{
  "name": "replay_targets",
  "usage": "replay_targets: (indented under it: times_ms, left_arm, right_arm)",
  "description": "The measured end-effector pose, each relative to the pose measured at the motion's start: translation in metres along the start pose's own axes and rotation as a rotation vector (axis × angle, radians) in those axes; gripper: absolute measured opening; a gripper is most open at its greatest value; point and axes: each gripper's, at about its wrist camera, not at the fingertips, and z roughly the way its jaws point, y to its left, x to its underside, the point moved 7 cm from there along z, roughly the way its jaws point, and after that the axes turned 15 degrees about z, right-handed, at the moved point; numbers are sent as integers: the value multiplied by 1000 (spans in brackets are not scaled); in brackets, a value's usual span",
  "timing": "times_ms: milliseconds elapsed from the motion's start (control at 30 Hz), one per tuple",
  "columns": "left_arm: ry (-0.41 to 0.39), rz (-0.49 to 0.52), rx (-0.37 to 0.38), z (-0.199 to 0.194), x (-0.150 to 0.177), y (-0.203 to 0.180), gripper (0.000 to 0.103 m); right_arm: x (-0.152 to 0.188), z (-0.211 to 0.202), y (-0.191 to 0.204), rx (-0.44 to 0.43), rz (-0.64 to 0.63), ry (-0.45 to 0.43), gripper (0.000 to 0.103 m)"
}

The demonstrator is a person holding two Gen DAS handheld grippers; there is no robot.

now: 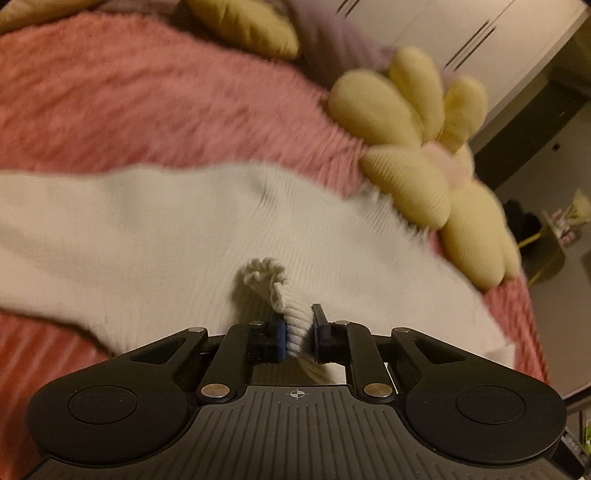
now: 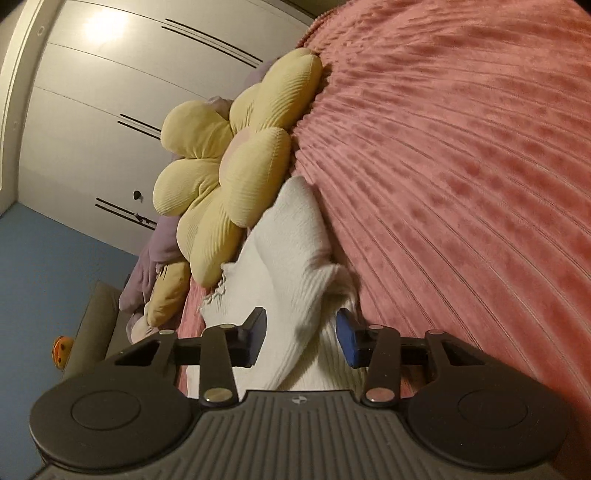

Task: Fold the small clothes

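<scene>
A white ribbed knit garment (image 1: 147, 229) lies spread across the pink fuzzy bedspread (image 1: 147, 103). My left gripper (image 1: 298, 332) is shut on a bunched, frilled edge of it, and the cloth stands up between the pads. In the right wrist view, the same white garment (image 2: 291, 229) runs away from me along the bedspread (image 2: 461, 166), with a fold of it rising between the fingers of my right gripper (image 2: 301, 334). Those jaws stand apart around the fold. The left pad touches the cloth and the blue right pad (image 2: 347, 339) is just clear of it.
A yellow flower-shaped cushion (image 1: 424, 155) (image 2: 221, 177) lies right against the garment's far edge. A second yellow cushion (image 1: 243, 26) and lilac fabric (image 2: 159, 243) lie beyond it. White wardrobe doors (image 2: 92, 92) stand behind the bed.
</scene>
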Motion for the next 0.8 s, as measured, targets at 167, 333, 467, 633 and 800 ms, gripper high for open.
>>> replay_targets:
  times_ms: [167,333,467,633,800]
  left_arm:
    - [-87,8,-5,-23,-26,0,15]
    - [-131,59,-30,-35,-44,2,15]
    - [-121,81,-67,-32,-42,11,15]
    - [-64,162,-108,-13,-17,13,15]
    - [16,194,-150,7,9,23,16]
  right_arm:
    - [-5,10,3,-11,23,-25,42]
    - [-4,26,7,-16,30,-27,34]
    - [1,34,12,50,-52,-36,12]
    - [15,30,30,189,-361,-133,8]
    - [27,38,35,323,-581,-164,5]
